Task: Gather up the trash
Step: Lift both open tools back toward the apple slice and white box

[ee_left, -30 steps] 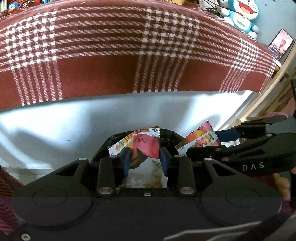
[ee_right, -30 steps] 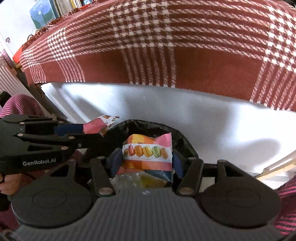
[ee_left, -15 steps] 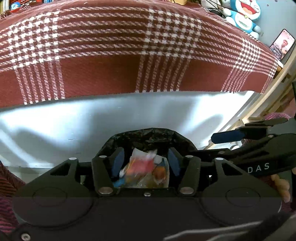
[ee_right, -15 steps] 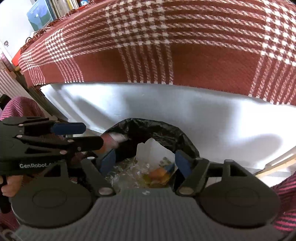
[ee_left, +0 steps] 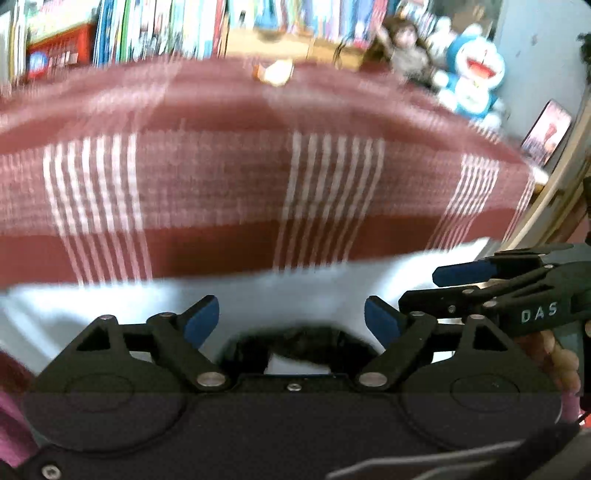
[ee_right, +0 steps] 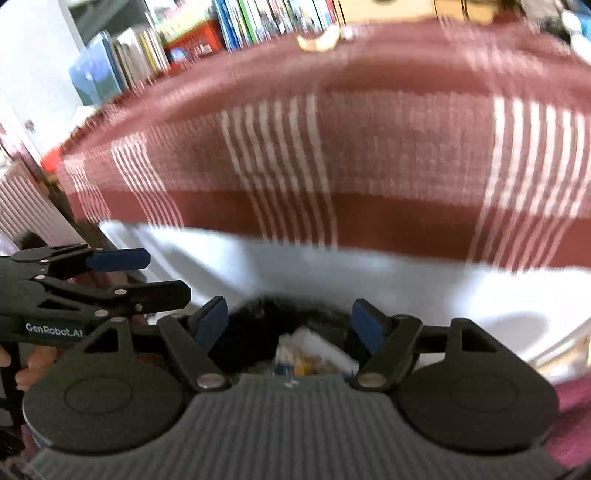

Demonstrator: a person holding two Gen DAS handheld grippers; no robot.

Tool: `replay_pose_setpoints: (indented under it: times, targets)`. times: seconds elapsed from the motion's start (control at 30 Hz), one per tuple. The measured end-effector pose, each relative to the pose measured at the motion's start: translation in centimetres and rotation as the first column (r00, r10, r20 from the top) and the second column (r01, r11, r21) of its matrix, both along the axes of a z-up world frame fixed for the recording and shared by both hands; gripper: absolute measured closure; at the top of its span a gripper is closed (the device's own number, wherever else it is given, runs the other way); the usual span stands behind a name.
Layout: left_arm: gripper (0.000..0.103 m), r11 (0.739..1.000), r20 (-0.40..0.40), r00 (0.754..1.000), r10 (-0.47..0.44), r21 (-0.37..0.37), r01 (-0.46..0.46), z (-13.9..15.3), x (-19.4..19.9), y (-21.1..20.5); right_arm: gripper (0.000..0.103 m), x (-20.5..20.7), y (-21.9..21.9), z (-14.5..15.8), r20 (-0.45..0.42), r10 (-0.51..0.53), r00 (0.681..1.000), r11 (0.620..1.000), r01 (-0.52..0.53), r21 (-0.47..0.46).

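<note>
A bin lined with a black bag (ee_left: 295,343) (ee_right: 258,321) stands below both grippers, against the table's white skirt. In it lie white and colourful wrappers (ee_right: 314,354). My left gripper (ee_left: 291,317) hangs above the bin, its jaws opening with nothing between them. Beside it, my right gripper (ee_right: 290,319) is also opening and empty. Each shows side-on in the other's view: right gripper (ee_left: 436,284), left gripper (ee_right: 155,275). A small blurred orange-and-white scrap (ee_left: 275,72) (ee_right: 319,38) lies far back on the red plaid tablecloth (ee_left: 221,177).
Packed bookshelves (ee_left: 147,29) line the wall behind the table. A blue plush toy (ee_left: 476,74) and a lit phone (ee_left: 546,129) sit at the table's far right. A radiator (ee_right: 22,206) stands left. A person's fingers (ee_left: 561,354) hold the right gripper's handle.
Both grippers held macaron-print wrappers over the bin, then let them drop in. Their jaws have spread wide and both have risen, bringing the table top and shelves into view.
</note>
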State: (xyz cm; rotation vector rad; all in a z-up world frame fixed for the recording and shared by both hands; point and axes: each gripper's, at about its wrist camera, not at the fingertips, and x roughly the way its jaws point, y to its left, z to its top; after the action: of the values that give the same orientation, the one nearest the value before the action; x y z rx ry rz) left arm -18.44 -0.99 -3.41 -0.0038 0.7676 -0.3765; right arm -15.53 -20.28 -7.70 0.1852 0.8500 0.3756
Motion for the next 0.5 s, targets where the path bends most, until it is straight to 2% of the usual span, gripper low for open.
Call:
replay_pose_setpoints:
  times: [0.13,0.3,0.5]
  targets:
    - [0.013,1.000,0.112,0.994,-0.008,0.014,0.006,3.4,2.0,-0.2,0.016,1.3,-1.4,4.2,0.105,-0.020,0.994,0.999,0.017,0.035]
    - [0.012,1.000,0.201,0.980,0.004,0.009,-0.006,6.6,6.0,-0.9,0.014,4.2,-3.1,8.4,0.211,-0.075,0.975,0.997,0.067,0.041]
    - [0.011,1.000,0.252,0.968,0.016,-0.008,-0.015,8.3,12.8,-3.1,0.012,9.9,-5.1,11.6,0.236,-0.164,0.958,0.986,0.150,0.078]
